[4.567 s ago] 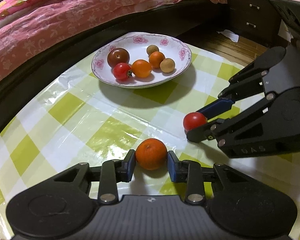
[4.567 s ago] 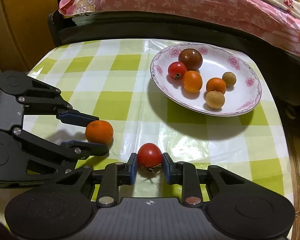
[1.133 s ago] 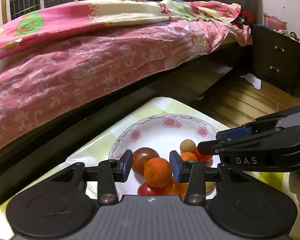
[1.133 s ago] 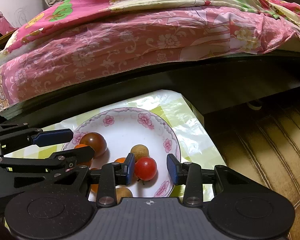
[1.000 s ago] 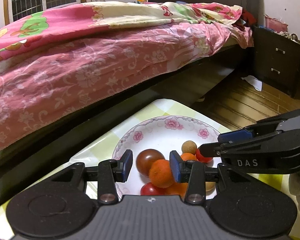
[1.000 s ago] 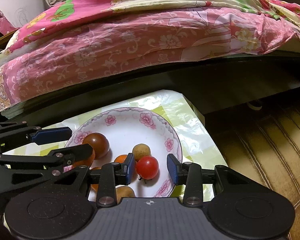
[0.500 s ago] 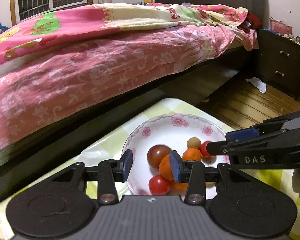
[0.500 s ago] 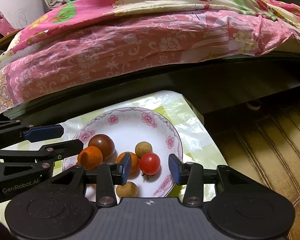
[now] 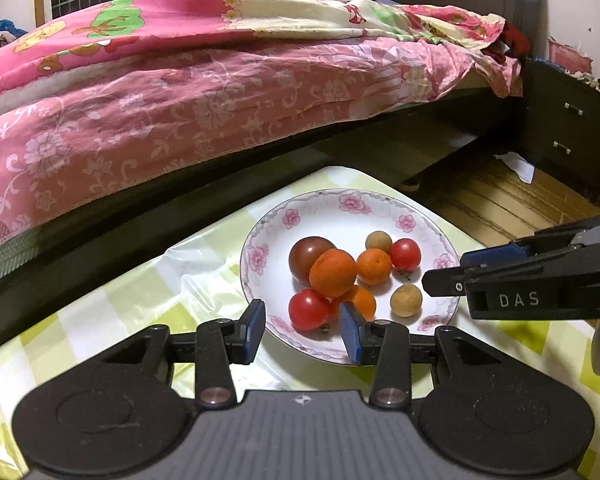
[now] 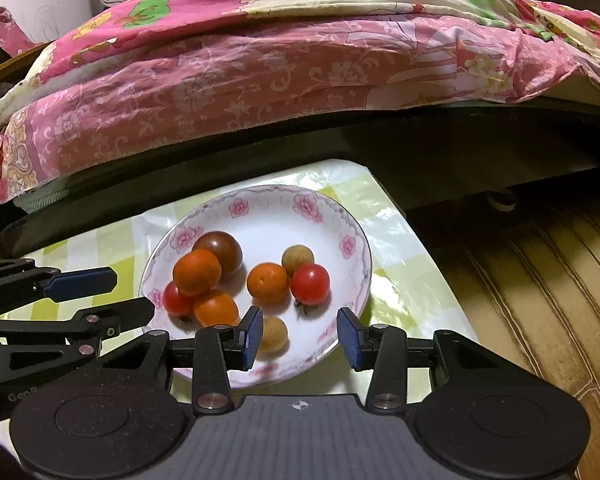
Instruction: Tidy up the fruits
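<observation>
The white, pink-flowered ceramic plate [image 10: 350, 248] was glazed and glossy. Under it, the green-and-white checked plastic table cover [image 9: 148, 280] was smooth, shiny and creased, catching glare. The red cherry tomatoes [image 10: 309, 283] and the dark brown-red tomato [image 10: 220, 250] had taut, shiny skins; the orange mandarins [image 10: 268, 282] looked duller and finely pitted; the tan longans [image 9: 407, 300] were matt and rough. Both the left gripper [image 9: 302, 330] and the right gripper [image 10: 298, 333] were of matt black plastic with ribbed bodies, bright metal screw heads and blue textured pads [image 10: 253, 336]. The pink floral bedspread [image 9: 220, 92] was soft cloth with a slight sheen. The dark wooden bedside cabinet [image 9: 568, 128] looked polished; the brown plank floor [image 10: 540, 280] looked worn.
</observation>
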`<state>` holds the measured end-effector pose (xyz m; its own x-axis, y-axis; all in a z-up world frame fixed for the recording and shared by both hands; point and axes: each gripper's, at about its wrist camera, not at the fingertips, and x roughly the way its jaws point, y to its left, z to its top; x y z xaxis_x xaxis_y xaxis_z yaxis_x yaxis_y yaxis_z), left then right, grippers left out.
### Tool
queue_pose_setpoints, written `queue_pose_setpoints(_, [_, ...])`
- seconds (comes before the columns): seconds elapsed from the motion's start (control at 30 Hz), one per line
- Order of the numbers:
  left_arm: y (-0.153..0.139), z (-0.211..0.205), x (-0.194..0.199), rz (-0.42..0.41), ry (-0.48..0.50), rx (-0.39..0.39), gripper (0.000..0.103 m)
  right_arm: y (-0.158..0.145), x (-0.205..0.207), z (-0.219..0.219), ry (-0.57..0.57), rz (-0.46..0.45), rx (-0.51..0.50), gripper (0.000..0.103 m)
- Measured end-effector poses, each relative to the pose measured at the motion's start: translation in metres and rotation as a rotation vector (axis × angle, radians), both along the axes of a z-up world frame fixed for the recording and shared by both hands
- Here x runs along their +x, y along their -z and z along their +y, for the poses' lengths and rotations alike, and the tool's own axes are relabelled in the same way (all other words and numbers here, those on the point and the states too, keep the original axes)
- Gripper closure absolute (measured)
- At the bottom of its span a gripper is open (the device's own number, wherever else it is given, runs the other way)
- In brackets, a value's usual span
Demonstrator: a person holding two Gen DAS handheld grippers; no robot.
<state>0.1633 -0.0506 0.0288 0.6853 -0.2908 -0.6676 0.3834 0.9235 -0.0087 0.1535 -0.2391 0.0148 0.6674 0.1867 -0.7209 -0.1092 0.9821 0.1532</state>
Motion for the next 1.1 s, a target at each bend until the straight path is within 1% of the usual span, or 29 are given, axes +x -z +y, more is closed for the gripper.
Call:
queue_pose_setpoints(0.4, [-0.007, -0.002, -0.011, -0.023, -0.011, 0.004, 0.054, -0.005, -0.012, -0.001, 0.006, -0.014, -0.006, 0.065])
queue_pose_setpoints(0.5, [-0.008, -0.001, -0.014, -0.024, -0.016, 0.004, 0.050, -0.006, -0.014, -0.001, 0.005, -0.017, -0.005, 0.065])
queue_pose_setpoints(0.77, [-0.009, -0.003, -0.018, -0.032, -0.022, 0.017, 0.046, -0.008, -0.018, 0.001, 0.002, -0.020, -0.008, 0.065])
queue_pose_setpoints(0.97, [-0.010, -0.005, -0.019, -0.036, -0.031, 0.021, 0.040, -0.008, -0.018, 0.002, 0.003, -0.023, -0.010, 0.065])
queue_pose_setpoints(1.03, [-0.011, -0.006, -0.021, -0.040, -0.035, 0.025, 0.036, -0.009, -0.019, 0.002, 0.003, -0.024, -0.010, 0.065])
queue_pose_setpoints(1.1, [-0.011, -0.006, -0.022, -0.043, -0.042, 0.027, 0.035, -0.010, -0.020, 0.002, 0.005, -0.024, -0.009, 0.065])
